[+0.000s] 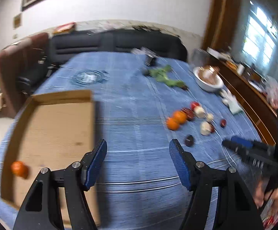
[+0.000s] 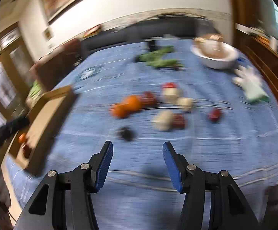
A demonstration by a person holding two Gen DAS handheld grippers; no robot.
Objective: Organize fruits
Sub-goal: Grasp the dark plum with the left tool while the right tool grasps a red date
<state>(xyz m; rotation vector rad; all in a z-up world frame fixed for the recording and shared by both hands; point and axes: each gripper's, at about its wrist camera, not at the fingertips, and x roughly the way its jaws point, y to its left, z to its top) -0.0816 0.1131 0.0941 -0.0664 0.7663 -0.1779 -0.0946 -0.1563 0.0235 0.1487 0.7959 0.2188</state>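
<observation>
Blurred by motion, a flat cardboard tray (image 1: pixel 58 126) lies on the left of the blue tablecloth with one orange (image 1: pixel 19 168) in its near corner. In the right wrist view the tray (image 2: pixel 50 107) also holds a dark red fruit (image 2: pixel 26 150). Loose fruit lies in a cluster: two oranges (image 1: pixel 176 119), pale round fruits (image 1: pixel 205 128), red fruits (image 1: pixel 223 123) and a dark fruit (image 1: pixel 189 140). My left gripper (image 1: pixel 138 143) hangs open over the cloth beside the tray's right edge, nothing between its fingers. My right gripper (image 2: pixel 138 145) is open and empty, just short of the dark fruit (image 2: pixel 125 133).
A white bowl (image 1: pixel 208 80), green leaves (image 1: pixel 165 76), a white glove (image 2: pixel 250 84) and a glass dish (image 1: pixel 89 76) sit further back on the table. A dark sofa runs behind it. A wooden sideboard (image 1: pixel 253 103) lines the right side.
</observation>
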